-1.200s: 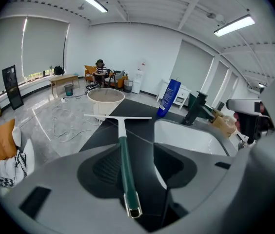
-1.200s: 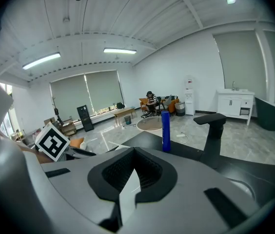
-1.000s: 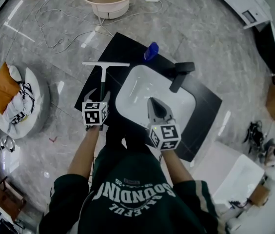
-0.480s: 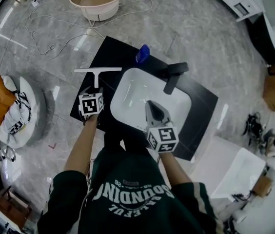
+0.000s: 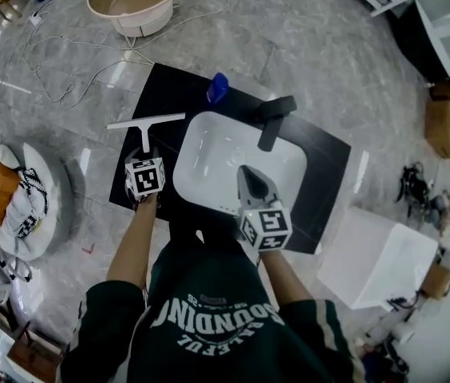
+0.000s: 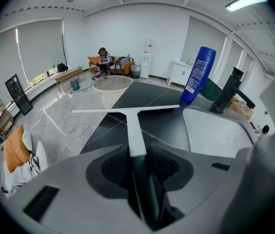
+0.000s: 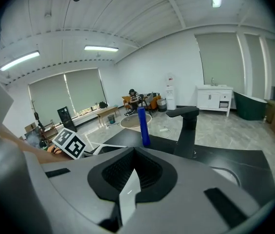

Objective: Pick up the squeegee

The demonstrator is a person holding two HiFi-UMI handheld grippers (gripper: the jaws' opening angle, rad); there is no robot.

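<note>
The squeegee (image 5: 146, 122) lies on the black counter (image 5: 169, 86) left of the white sink (image 5: 209, 146), white blade far, handle toward me. In the left gripper view its white handle (image 6: 133, 130) runs back into the jaws and turns dark green there. My left gripper (image 5: 144, 152) points steeply down over the handle's near end. Its jaws are closing, with the handle between them and both pads against its sides. My right gripper (image 5: 249, 172) hovers over the sink's near rim, shut and empty (image 7: 133, 155).
A blue bottle (image 5: 217, 88) stands at the sink's far left corner, a black faucet (image 5: 274, 118) behind the sink. On the floor are a beige tub (image 5: 135, 2), loose cables (image 5: 73, 62), a round seat with cloths (image 5: 13, 186) and a white box (image 5: 384, 254).
My left gripper has gone forward and down along the squeegee's handle, and its jaws have closed around it. The right gripper has stayed over the sink's near rim.
</note>
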